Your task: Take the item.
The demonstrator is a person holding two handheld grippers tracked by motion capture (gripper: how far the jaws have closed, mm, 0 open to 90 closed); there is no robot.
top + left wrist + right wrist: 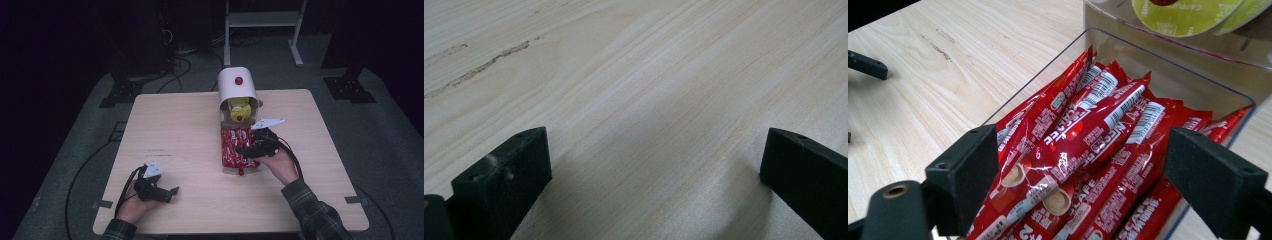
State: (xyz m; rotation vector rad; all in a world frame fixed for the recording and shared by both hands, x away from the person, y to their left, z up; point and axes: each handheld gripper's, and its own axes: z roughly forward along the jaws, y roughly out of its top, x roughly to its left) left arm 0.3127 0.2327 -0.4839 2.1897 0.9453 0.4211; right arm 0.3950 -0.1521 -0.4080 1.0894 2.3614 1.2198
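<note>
Table (pixel 165 125) of pale wood carries everything; a white domed dispenser (pixel 237 86) stands at its far middle edge and serves as landmark. Yellow-lidded capsules (pixel 239 106) sit in the dispenser's mouth. Directly in front of the dispenser, touching its base, lies a clear drawer tray (pixel 1168 75) packed with red coffee stick sachets (pixel 1083 145), heaped at crossing angles. Right gripper (pixel 1078 175) hangs just above the sachets, jaws spread wide, holding nothing. Left gripper (pixel 172 191) rests well away from the dispenser at the near left, jaws also apart over bare wood. Risk, as judged: sachets are slick and overlapping, so closing could catch several together or let one slide out; a low jaw might strike the tray wall and shove it.
</note>
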